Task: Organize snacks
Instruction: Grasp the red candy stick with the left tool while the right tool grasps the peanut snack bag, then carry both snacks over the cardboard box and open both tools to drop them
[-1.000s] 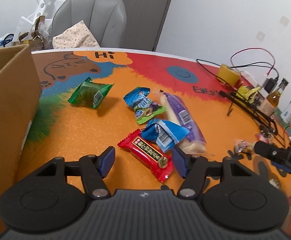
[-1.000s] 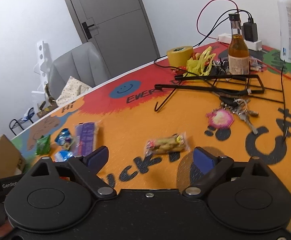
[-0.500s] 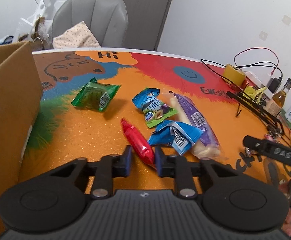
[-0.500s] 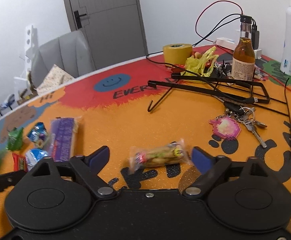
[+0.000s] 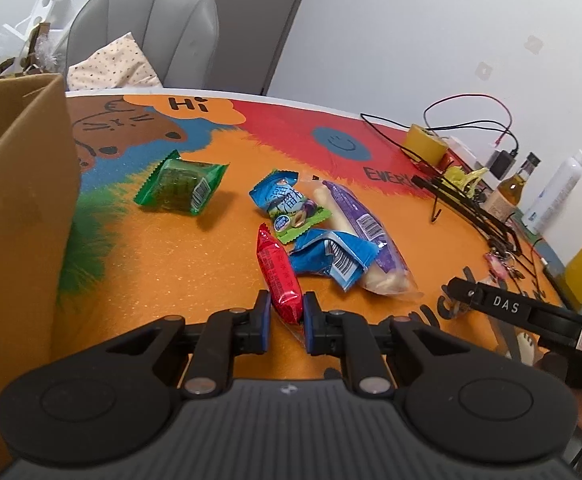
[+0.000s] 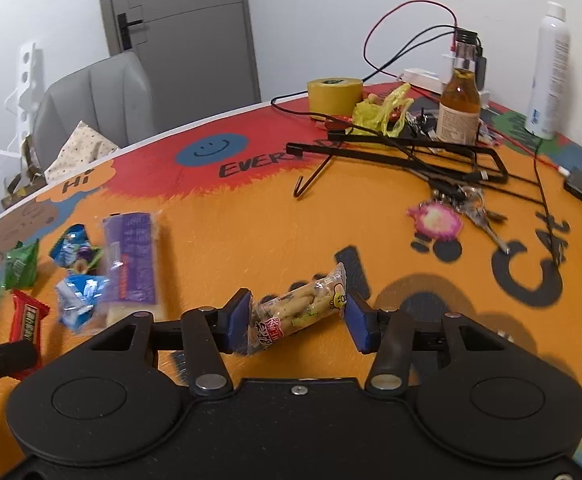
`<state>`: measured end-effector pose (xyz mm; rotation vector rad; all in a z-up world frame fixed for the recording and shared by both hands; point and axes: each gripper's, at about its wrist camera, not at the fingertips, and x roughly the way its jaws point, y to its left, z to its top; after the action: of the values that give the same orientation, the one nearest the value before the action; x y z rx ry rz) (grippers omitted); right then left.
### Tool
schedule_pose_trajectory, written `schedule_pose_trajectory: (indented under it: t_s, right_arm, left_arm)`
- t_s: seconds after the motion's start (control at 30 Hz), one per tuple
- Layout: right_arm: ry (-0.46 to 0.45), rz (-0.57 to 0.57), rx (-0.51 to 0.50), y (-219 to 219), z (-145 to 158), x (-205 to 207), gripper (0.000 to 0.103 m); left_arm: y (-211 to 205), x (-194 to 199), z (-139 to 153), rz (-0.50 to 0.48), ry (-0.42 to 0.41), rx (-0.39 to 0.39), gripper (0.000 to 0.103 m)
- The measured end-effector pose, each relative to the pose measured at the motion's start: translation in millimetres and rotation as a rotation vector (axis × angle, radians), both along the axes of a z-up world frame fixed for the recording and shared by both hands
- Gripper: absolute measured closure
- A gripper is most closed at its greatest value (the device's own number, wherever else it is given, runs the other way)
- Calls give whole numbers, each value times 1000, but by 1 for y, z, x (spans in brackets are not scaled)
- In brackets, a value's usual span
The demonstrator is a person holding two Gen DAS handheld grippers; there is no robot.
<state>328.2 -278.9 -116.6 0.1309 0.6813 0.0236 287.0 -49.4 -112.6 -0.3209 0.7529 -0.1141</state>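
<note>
Cardboard box (image 5: 15, 200) cut off at frame left. Left gripper (image 5: 287, 318) clamped on red snack (image 5: 281, 276); right gripper (image 6: 297, 322) spread around biscuit pack (image 6: 303, 308), contact unclear.

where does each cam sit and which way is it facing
Left wrist: rides the left gripper, facing across the orange table; its fingers pinch the red snack packet beside the brown cardboard box.
Right wrist: rides the right gripper, facing the grey door; its open fingers straddle the clear biscuit-stick packet.
Shared: red packet, purple bread packet, grey chair.
</note>
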Motion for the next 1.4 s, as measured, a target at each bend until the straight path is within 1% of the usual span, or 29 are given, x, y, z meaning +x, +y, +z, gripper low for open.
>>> schedule_pose_trajectory:
  t_s: [0.1,0.3,0.4,0.57,0.93,1.0,1.23,1.4]
  right_arm:
    - [-14,-16,-14,14,9,-14,55]
    - [-67,-46,8,29,33,-48,55]
    - [-97,-41,14,34,43,-61,55]
    - [-143,-8,50,43,55,-79,54]
    - [-193,111,113,64,72,-100,55]
    - [-208,148,133,70,77,-101,55]
    - [-234,216,163,79,89,-102,55]
    - [-244,276,173,87,97,-102,55]
  left_arm:
    - [1,-5,4,-35,-14,-23,88]
    - [-3,-23,19,-102,-65,-35,88]
    - [2,-32,29,-111,-90,-43,88]
    - [8,-51,44,-109,-129,-32,88]
    - [34,-90,69,-58,-166,-25,88]
    - [40,-97,74,-41,-176,-21,88]
    - [64,-120,92,32,-217,-21,88]
    - [78,-133,103,83,-244,-22,88]
